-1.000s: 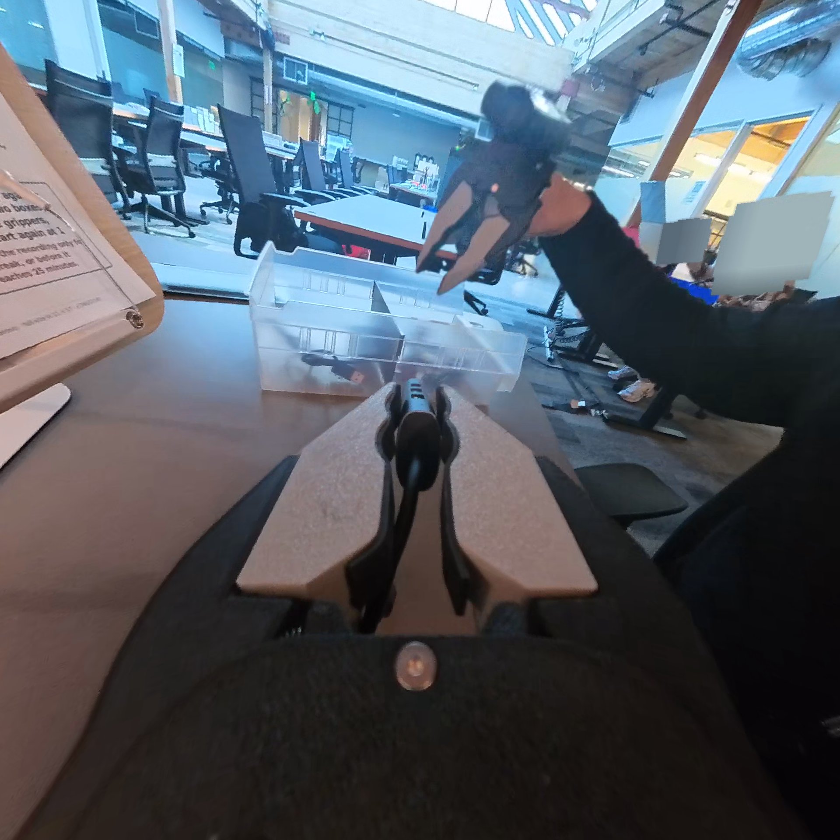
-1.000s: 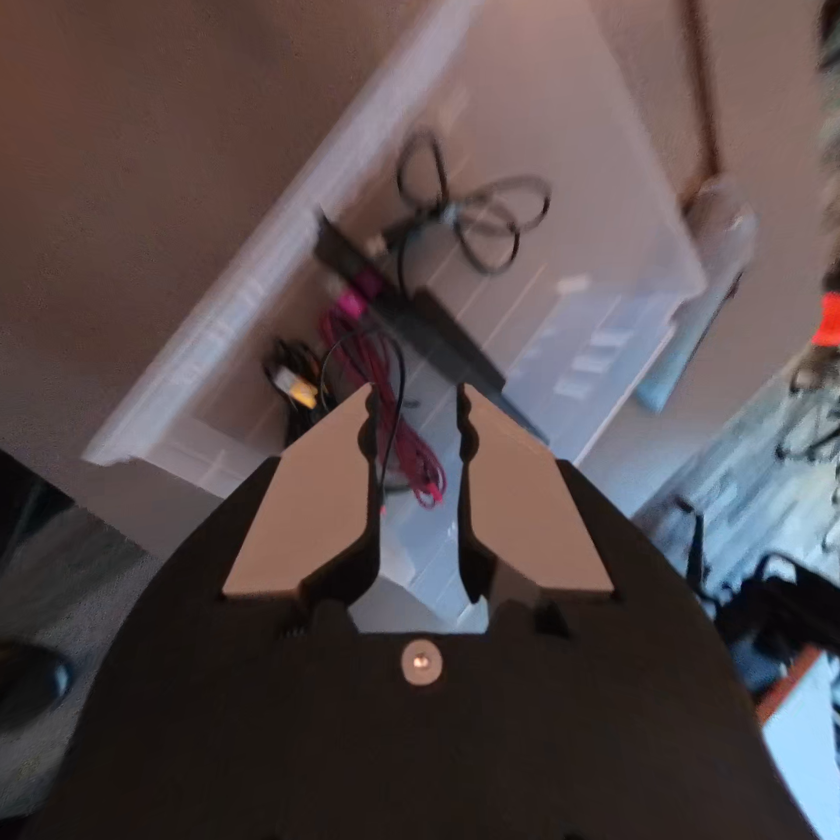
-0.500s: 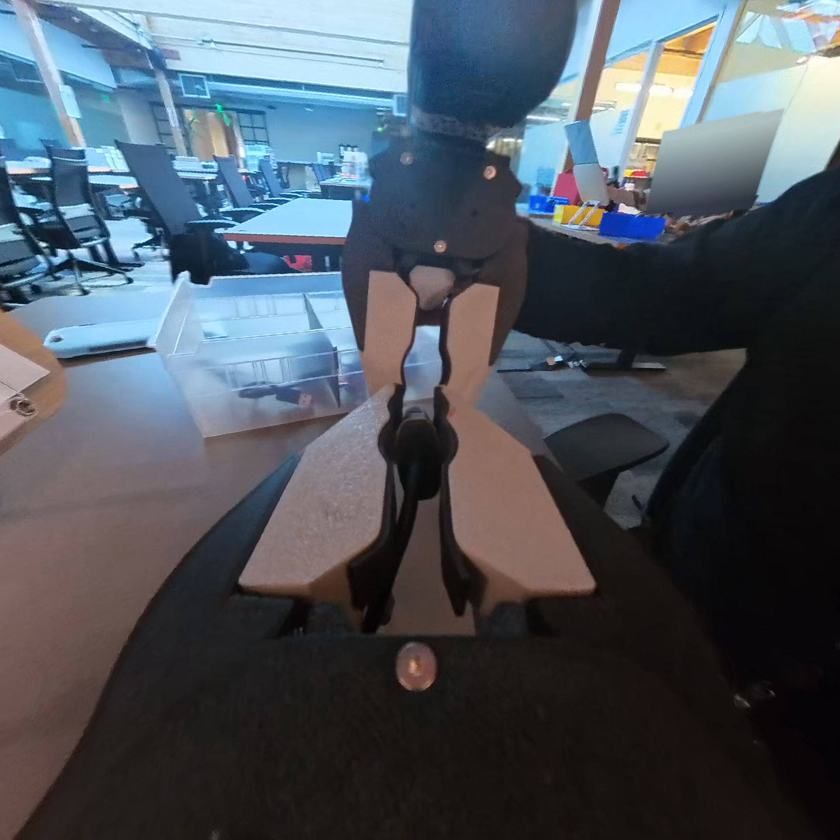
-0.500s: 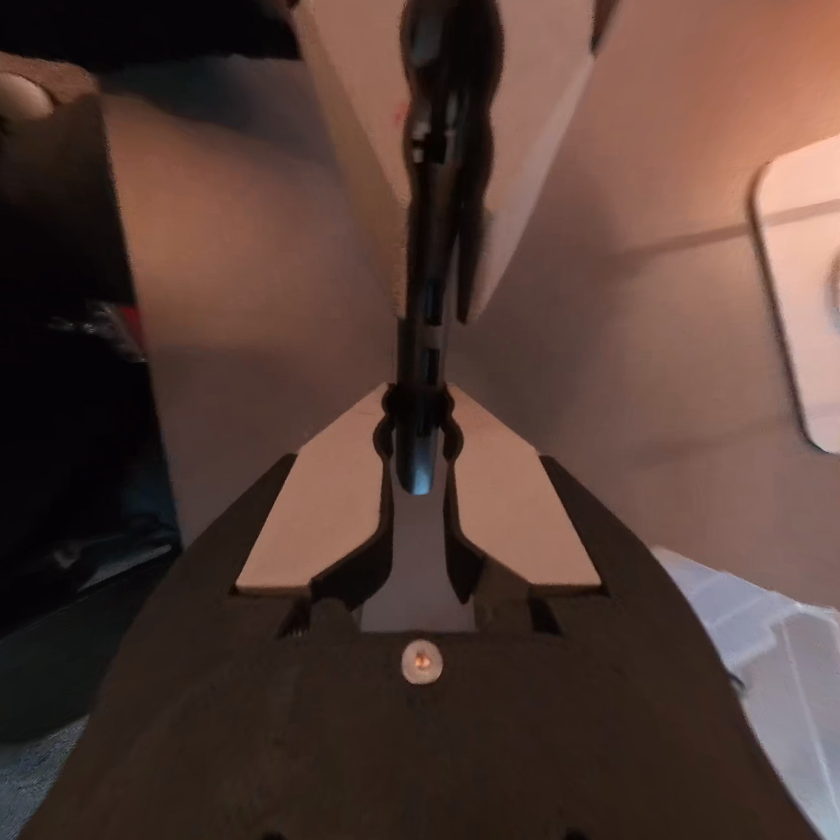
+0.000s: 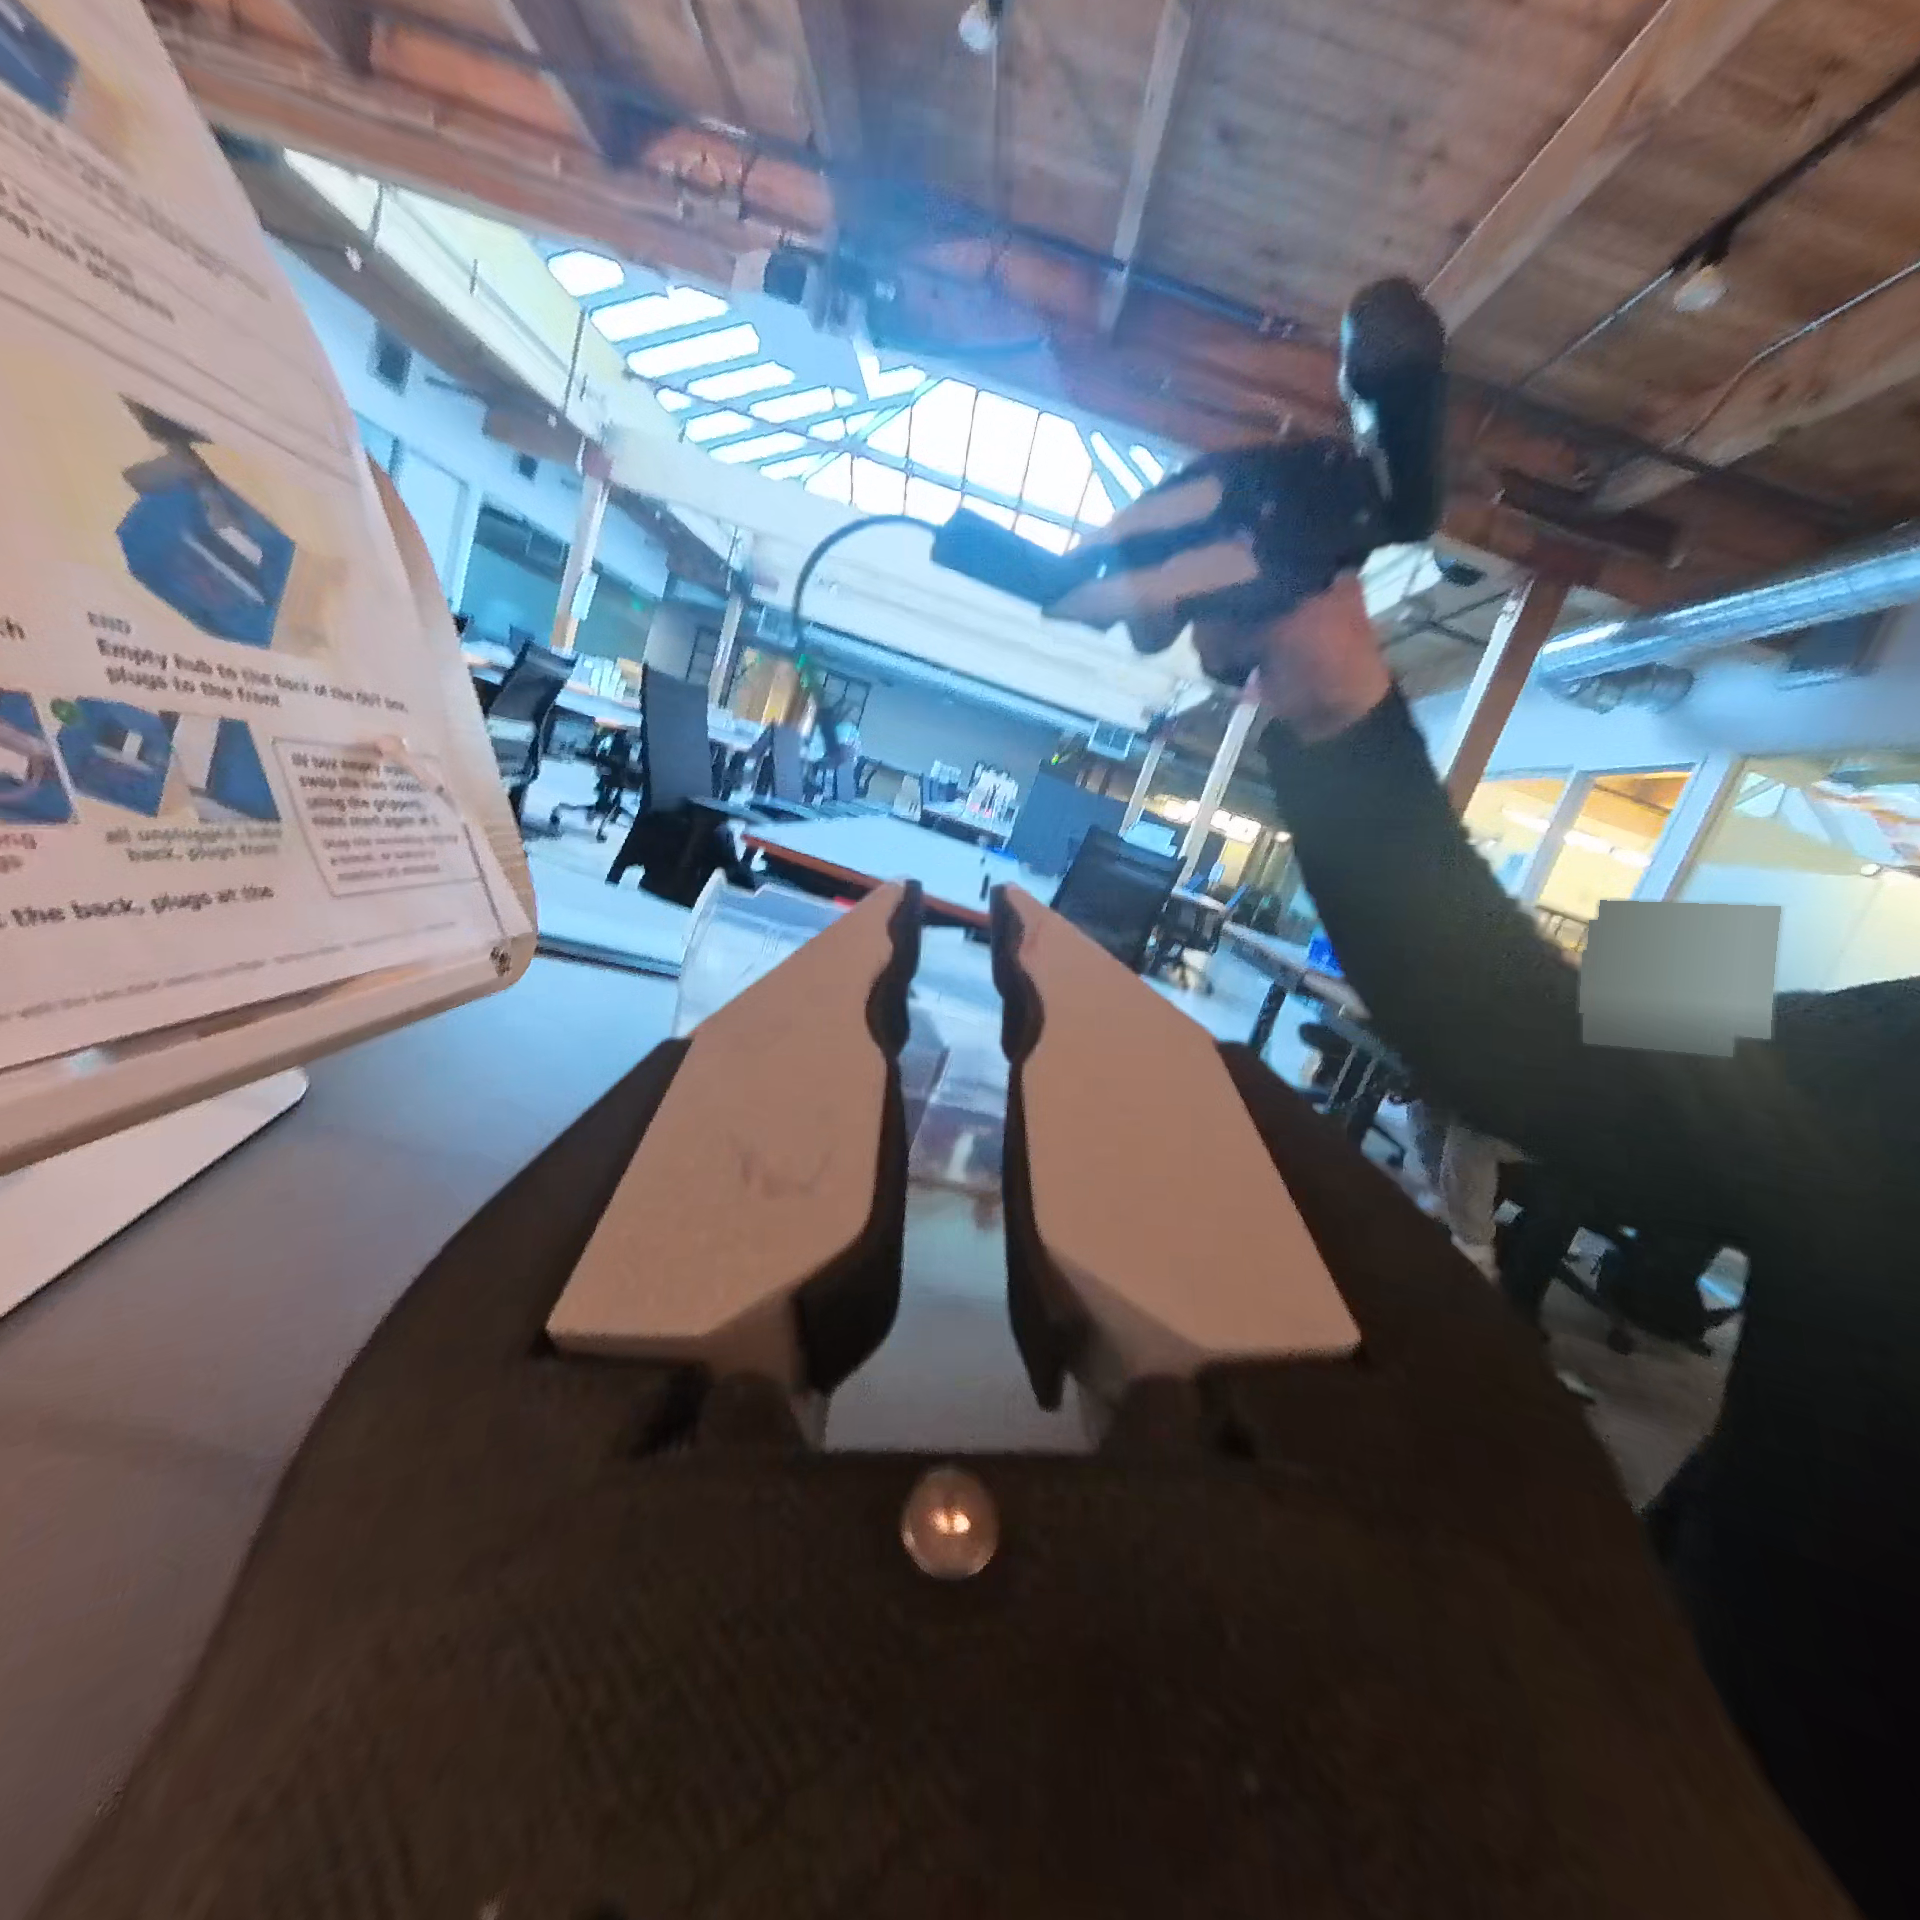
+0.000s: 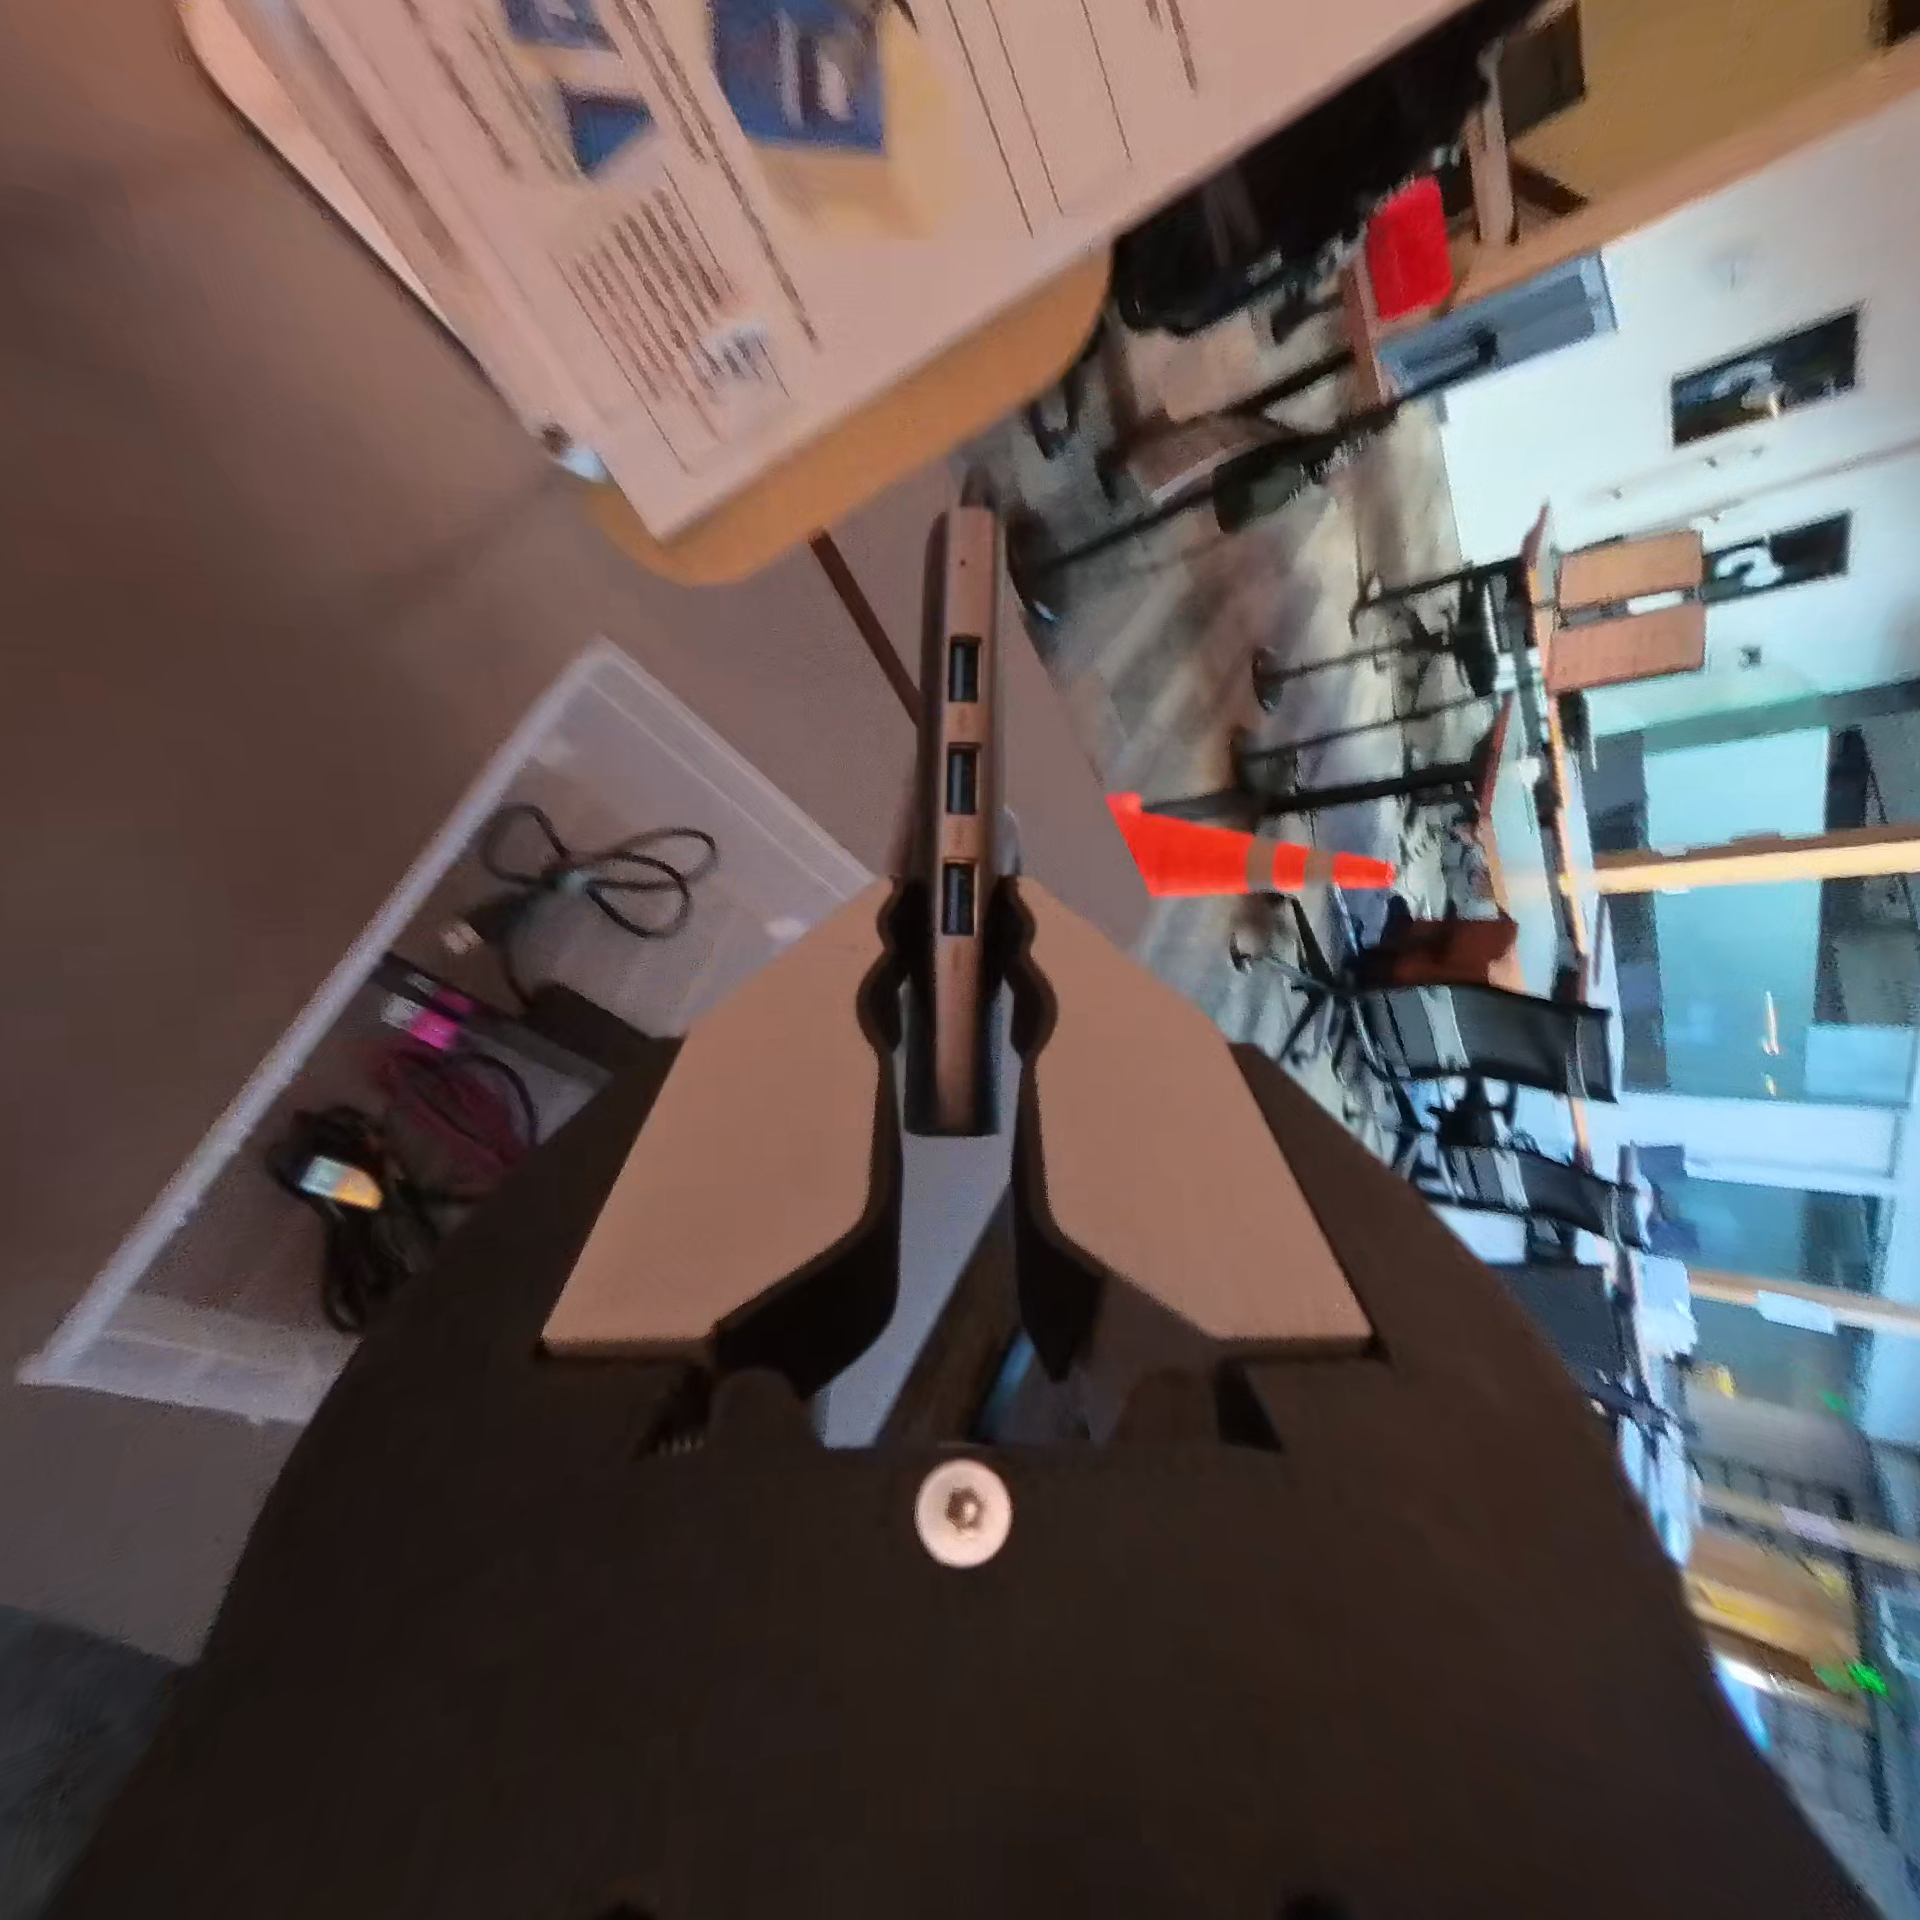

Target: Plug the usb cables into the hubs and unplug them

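Note:
My right gripper is shut on a grey USB hub with three blue ports facing the camera. In the left wrist view the right gripper is raised high at the upper right. The hub sticks out of it to the left, and its cable curves down. My left gripper is low over the table, with its jaws a little apart and nothing between them. USB cables, one black, one pink and one black with a yellow plug, lie in a clear bin.
An instruction sheet on a wooden stand rises at the left of the brown table and also shows in the right wrist view. The clear bin sits just beyond my left fingers. An orange cone, chairs and desks stand beyond. Tip to tip, the grippers are about 30 cm apart.
The left gripper was shut on the hub. The right gripper came in, closed on it and lifted it high to the right. The left gripper let go and tilted upward.

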The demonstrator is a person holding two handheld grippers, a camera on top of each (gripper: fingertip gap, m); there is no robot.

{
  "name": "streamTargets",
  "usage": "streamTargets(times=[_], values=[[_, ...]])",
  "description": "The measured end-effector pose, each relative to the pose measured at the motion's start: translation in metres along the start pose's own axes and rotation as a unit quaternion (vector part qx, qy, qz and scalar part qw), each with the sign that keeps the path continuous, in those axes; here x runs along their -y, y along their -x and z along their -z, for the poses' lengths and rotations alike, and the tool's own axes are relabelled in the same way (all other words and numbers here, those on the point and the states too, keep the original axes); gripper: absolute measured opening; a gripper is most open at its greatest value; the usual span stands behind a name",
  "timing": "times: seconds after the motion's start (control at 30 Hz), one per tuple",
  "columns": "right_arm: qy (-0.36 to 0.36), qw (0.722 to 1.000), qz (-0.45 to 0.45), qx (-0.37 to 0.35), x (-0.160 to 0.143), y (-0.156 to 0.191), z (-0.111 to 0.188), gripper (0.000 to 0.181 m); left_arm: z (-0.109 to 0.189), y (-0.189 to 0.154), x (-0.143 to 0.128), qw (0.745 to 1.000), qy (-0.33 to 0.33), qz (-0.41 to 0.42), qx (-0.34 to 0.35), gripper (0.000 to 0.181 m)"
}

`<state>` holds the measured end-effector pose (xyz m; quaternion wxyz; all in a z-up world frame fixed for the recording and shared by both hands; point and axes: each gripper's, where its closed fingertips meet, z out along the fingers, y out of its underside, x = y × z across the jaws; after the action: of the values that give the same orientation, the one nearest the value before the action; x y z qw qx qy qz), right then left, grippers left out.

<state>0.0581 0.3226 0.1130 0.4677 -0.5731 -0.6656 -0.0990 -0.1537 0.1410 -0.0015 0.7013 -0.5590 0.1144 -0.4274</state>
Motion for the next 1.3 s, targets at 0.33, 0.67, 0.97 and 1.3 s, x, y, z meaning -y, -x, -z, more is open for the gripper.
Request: streamTargets(times=[0.33, 0.67, 0.97, 1.3], values=[[0.139, 0.986, 0.026, 0.087, -0.085, 0.023, -0.114, 0.013, -0.014, 0.007, -0.044, 0.994, 0.107, -0.007, 0.021, 0.015], [0.062, 0.994, 0.037, 0.079, -0.044, 0.032, -0.136, 0.013, -0.016, 0.011, -0.057, 0.990, 0.140, 0.008, 0.022, 0.014], [0.148, 0.945, -0.004, 0.290, -0.090, 0.120, -0.159, 0.016, -0.017, 0.012, -0.071, 0.982, 0.183, -0.018, 0.037, 0.015], [0.233, 0.914, -0.017, 0.332, -0.148, 0.171, -0.190, 0.000, -0.017, 0.016, -0.082, 0.977, 0.207, -0.012, 0.041, 0.015]])
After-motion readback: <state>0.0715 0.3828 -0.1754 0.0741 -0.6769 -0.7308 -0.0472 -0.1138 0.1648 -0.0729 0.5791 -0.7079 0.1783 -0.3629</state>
